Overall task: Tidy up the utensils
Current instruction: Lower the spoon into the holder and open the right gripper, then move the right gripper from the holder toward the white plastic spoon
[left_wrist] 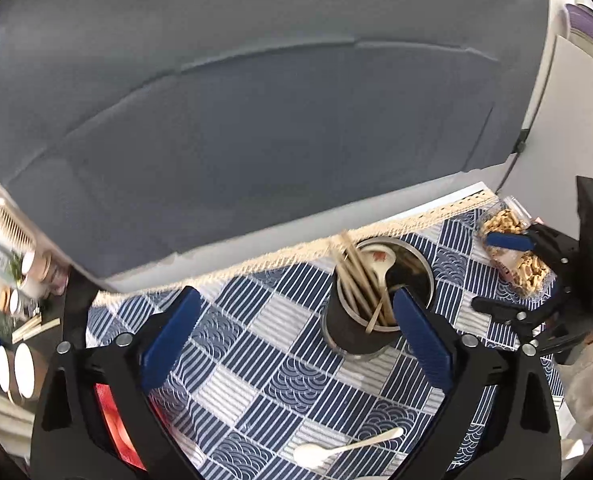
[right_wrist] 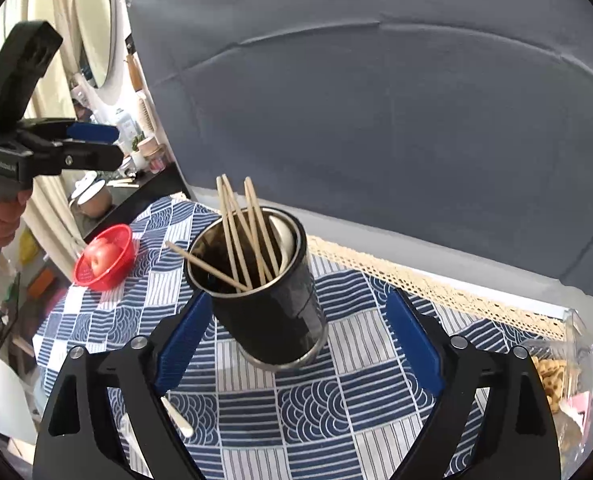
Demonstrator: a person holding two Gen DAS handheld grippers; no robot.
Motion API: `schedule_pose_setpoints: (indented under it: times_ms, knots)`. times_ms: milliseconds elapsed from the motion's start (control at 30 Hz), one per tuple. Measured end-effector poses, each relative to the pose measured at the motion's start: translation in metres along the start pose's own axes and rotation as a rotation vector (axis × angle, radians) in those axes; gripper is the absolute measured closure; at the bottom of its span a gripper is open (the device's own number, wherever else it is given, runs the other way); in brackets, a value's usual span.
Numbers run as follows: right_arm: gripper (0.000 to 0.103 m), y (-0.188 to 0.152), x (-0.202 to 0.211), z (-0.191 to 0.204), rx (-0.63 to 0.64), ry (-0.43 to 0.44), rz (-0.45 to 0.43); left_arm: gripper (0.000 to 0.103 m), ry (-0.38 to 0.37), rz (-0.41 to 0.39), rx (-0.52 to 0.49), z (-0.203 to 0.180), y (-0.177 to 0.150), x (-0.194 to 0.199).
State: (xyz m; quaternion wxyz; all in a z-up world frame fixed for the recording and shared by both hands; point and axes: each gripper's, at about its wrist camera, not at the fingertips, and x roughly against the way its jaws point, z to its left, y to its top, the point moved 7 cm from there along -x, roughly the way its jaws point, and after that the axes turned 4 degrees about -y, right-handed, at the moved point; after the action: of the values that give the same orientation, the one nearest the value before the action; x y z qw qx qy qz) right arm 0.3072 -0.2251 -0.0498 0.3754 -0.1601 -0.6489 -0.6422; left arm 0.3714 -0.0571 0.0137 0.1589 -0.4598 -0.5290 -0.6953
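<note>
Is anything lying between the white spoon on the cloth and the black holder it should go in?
Nothing visible: only bare checked tablecloth separates the white spoon from the black holder.

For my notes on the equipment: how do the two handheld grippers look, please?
Both the left gripper and the right gripper have matte black angular bodies, silver round bolts and blue ribbed finger pads. From the side, the left one has a black pistol-style handle with small white lettering.

A blue patterned tablecloth [right_wrist: 316, 412] carries a black utensil cup [right_wrist: 272, 304], white spoon [left_wrist: 344, 449], red basket [right_wrist: 106, 258] and snack jar [left_wrist: 512, 248].
</note>
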Motion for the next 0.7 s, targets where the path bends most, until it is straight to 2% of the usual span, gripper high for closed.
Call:
schedule_pose_setpoints:
  times_ms: [700]
  knots:
    - [0.017, -0.048, 0.004, 0.056, 0.181, 0.080, 0.113, 0.006, 0.041, 0.078, 0.196, 0.021, -0.114, 0.010]
